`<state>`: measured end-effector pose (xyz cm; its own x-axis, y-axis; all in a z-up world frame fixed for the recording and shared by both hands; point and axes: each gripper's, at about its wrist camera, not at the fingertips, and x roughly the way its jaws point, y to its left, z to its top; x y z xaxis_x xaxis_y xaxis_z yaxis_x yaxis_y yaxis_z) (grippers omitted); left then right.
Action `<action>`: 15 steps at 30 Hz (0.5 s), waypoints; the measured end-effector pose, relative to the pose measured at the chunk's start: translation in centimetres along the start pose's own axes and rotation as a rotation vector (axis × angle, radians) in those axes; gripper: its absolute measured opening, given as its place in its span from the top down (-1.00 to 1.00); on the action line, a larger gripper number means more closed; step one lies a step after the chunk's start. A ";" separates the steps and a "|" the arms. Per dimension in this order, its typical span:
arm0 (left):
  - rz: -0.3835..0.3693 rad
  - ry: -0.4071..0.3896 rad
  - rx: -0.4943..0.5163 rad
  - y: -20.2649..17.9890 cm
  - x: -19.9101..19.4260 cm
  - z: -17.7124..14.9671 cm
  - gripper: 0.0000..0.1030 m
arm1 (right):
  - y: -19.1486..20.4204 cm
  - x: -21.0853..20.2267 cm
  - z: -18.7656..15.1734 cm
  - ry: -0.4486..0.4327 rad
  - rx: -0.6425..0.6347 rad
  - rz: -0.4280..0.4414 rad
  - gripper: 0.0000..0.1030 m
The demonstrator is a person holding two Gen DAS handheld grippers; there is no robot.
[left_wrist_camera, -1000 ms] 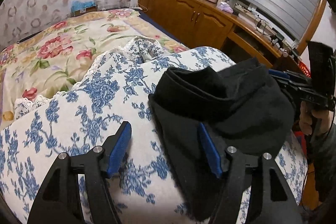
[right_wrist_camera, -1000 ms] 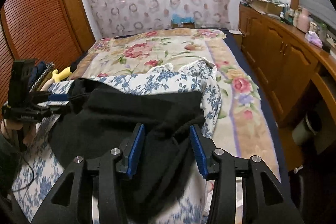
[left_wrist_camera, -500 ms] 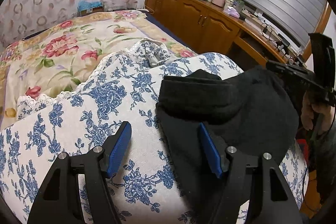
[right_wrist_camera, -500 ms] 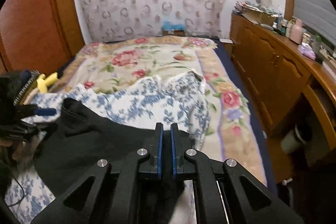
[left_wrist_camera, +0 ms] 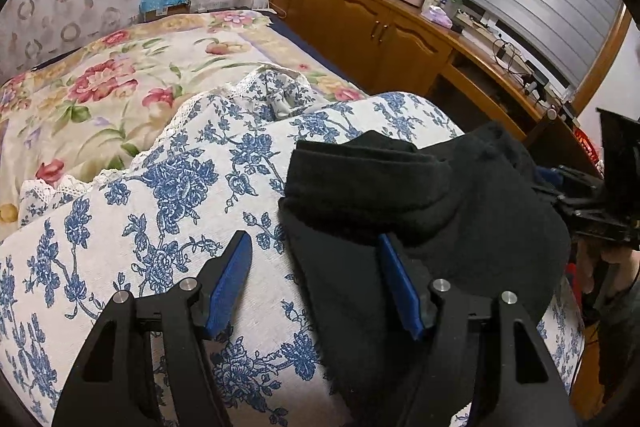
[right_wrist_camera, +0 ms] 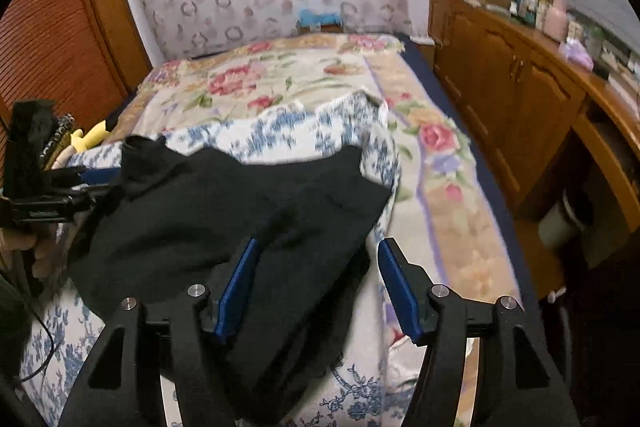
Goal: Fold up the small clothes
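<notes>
On top of the blue-flowered cushion [left_wrist_camera: 132,211], toward its right-hand end as the left camera sees it, lies the black garment [left_wrist_camera: 420,211]. Part of it is turned back over itself into a thick fold near the cushion's far edge, and the rest spills down the near side. The cushion sits at the foot of the bed [left_wrist_camera: 80,83], whose rose-patterned cover stretches away to the wall.

The left gripper [left_wrist_camera: 316,283] hovers with its tongs apart. One blue pad is over bare cushion and the other over the garment's left edge; neither presses on the cloth. The right gripper [right_wrist_camera: 318,285] has its tongs parting at this moment, and black cloth lies between and under them without being pinched. It looks as if a layer is just being let go.

My reading is that the fold is only partly made and the shape is loose. The main risk is the cushion itself: it is rounded and soft, so the heavy hanging part could drag the garment off the near edge and undo the fold. A pad could also catch on the fuzzy fabric as the right gripper pulls away, lifting the layer again. If the left gripper closes where it is, it might take only the very edge, or pinch the cushion cover along with the cloth.
</notes>
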<state>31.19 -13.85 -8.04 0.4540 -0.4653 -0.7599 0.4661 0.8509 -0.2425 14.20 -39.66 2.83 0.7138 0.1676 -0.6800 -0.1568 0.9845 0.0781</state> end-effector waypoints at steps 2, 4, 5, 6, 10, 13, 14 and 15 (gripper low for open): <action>0.004 0.002 0.007 -0.1 0.1 0.0 -0.31 | -0.1 0.6 0.2 0.023 0.017 0.012 -0.26; 0.007 0.003 0.013 -0.1 0.1 0.1 -0.31 | -0.3 0.7 0.8 0.019 0.034 0.039 -0.26; 0.008 0.002 0.016 -0.2 0.2 0.1 -0.30 | -0.6 0.6 1.0 0.024 0.047 0.054 -0.26; 0.009 0.001 0.017 -0.2 0.2 0.2 -0.30 | -0.7 0.6 1.2 0.026 0.054 0.068 -0.26; 0.011 -0.005 0.028 -0.3 0.4 0.3 -0.23 | -1.3 1.3 1.4 0.021 0.054 0.121 -0.18; 0.006 -0.008 0.034 -0.5 0.5 0.4 -0.10 | -1.7 1.8 1.4 0.016 0.039 0.147 -0.01; -0.002 -0.006 0.035 -0.6 0.6 0.4 0.01 | -1.7 1.7 1.4 0.015 0.033 0.152 0.05; -0.014 -0.003 0.033 -0.6 0.6 0.5 0.10 | -1.6 1.9 1.2 0.013 0.024 0.157 0.20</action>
<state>31.54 -14.72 -8.07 0.4495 -0.4776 -0.7549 0.4975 0.8357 -0.2325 16.61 -40.90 2.23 0.6728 0.3195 -0.6673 -0.2497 0.9471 0.2017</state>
